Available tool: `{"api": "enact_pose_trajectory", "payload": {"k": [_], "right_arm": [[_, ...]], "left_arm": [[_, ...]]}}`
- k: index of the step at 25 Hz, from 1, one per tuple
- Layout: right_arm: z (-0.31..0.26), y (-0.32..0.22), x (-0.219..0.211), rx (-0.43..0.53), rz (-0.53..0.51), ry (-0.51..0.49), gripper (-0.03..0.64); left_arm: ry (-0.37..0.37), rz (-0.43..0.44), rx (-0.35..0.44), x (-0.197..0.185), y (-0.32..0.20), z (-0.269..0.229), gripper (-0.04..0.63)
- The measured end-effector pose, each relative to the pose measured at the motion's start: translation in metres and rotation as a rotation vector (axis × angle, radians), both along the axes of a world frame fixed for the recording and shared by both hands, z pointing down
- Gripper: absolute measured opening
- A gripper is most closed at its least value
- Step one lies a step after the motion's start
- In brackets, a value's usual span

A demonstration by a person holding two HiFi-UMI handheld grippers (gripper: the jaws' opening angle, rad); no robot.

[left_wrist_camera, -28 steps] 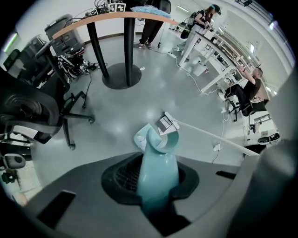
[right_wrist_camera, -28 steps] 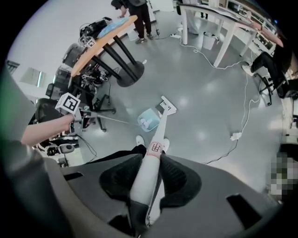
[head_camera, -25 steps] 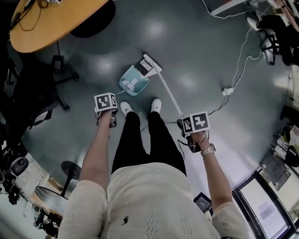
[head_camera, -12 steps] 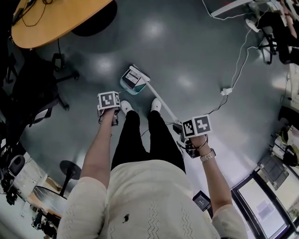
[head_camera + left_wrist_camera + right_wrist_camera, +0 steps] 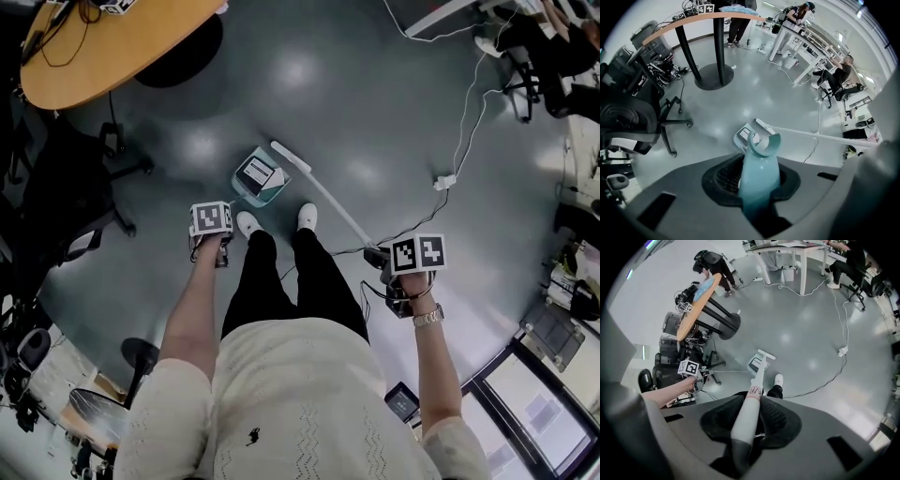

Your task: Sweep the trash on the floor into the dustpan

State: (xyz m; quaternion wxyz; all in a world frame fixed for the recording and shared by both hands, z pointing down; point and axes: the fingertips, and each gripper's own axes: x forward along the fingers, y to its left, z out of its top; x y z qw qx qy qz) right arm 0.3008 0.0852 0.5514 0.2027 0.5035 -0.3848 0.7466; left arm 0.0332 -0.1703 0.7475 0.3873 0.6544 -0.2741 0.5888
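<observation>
A teal dustpan (image 5: 246, 188) rests on the grey floor just ahead of my feet. My left gripper (image 5: 212, 247) is shut on its teal handle (image 5: 759, 176), and the pan (image 5: 742, 139) shows beyond the jaws. My right gripper (image 5: 395, 281) is shut on the white broom stick (image 5: 328, 199), which slants up and left. The broom head (image 5: 260, 172) lies over the dustpan's mouth. The right gripper view shows the stick (image 5: 747, 413) running to the broom head (image 5: 762, 356) at the dustpan (image 5: 753, 365). No loose trash shows; the pan's inside is hidden by the broom head.
My white shoes (image 5: 307, 216) stand right behind the dustpan. A round wooden table (image 5: 103, 42) on a dark pedestal is at far left, black office chairs (image 5: 61, 192) beside it. A white power strip (image 5: 442, 180) and cable trail on the floor at right. Desks and seated people line the far side.
The broom head has swept left and toward me, from the dustpan's far right edge to over its mouth. My right gripper has drawn back to the right; the left barely moved.
</observation>
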Motion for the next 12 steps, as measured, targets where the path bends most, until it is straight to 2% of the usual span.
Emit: {"api": "enact_pose_trajectory", "payload": {"k": [5,8,12], "right_arm": [[0.022,0.034,-0.013,-0.061,-0.029,0.068,0.12],[0.029,0.042,-0.022,-0.053,0.0,0.049,0.12],[0.042,0.061,-0.037,-0.051,-0.043,0.033,0.12]], "left_arm": [[-0.014,0.024,-0.006,-0.012,0.025,-0.005,0.092],[-0.018,0.015,-0.015,-0.019,0.031,-0.003,0.092],[-0.021,0.002,-0.02,-0.02,0.043,-0.003,0.092]]}}
